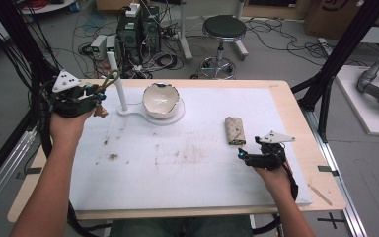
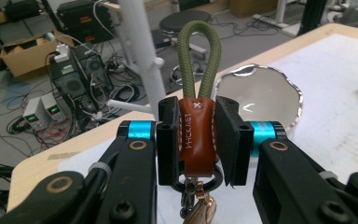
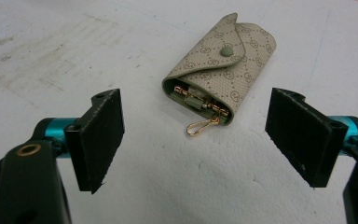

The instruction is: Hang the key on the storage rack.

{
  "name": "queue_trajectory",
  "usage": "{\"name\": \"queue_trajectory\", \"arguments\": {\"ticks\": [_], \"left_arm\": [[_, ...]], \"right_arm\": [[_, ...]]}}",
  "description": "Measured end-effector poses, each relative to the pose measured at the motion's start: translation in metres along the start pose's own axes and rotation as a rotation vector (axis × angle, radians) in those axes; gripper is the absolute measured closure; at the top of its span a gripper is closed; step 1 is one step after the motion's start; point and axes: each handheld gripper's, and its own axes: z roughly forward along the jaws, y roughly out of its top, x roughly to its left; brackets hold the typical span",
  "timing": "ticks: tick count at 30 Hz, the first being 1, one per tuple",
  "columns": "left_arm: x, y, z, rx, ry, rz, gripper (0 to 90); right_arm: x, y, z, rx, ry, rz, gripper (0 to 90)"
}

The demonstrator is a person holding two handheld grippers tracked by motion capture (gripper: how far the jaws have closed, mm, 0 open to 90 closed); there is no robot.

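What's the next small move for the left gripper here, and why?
Probably ease the left gripper toward the white stand so the keychain's green cord loop reaches a peg: the jaws are shut on the brown leather tab, loop upward, stand just behind.

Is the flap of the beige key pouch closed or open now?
Closed. The key pouch lies on the white mat with its flap snapped down; a gold clasp sticks out of its open end.

A wooden table carries a stained white mat, with a beige key pouch and white stand on it

Bowl on stand base behind table centre, pouch well right
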Motion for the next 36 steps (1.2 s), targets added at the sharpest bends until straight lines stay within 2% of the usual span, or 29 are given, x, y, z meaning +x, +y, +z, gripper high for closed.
{"name": "queue_trajectory", "arguments": {"ticks": [7, 10, 21, 23, 25, 29, 33, 36], "left_arm": [[0.009, 0.002, 0.005, 0.01, 0.031, -0.017, 70.7], [0.013, 0.0, 0.01, 0.03, 0.041, -0.023, 70.7], [0.017, -0.012, 0.026, 0.064, 0.036, -0.056, 69.9], [0.018, -0.015, 0.027, 0.073, 0.039, -0.063, 66.5], [0.019, -0.015, 0.027, 0.077, 0.038, -0.069, 55.5], [0.014, -0.014, 0.022, 0.074, 0.028, -0.065, 43.1], [0.006, -0.02, 0.015, 0.053, 0.0, -0.073, 37.1], [0.002, -0.029, 0.013, 0.056, -0.022, -0.089, 34.9]], "right_arm": [[0.001, 0.0, 0.0, 0.0, 0.005, -0.003, 19.7], [0.001, 0.0, 0.0, 0.001, 0.005, -0.003, 19.7], [0.002, 0.0, 0.001, 0.007, 0.006, -0.002, 19.7], [0.002, 0.0, 0.001, 0.01, 0.007, -0.006, 19.7], [0.002, 0.0, 0.001, 0.009, 0.007, -0.01, 19.7], [0.002, 0.0, 0.001, 0.008, 0.008, -0.008, 19.7], [0.003, 0.0, 0.0, 0.002, 0.005, -0.006, 19.7], [0.003, 0.0, -0.001, -0.004, 0.008, -0.001, 19.7]]}}
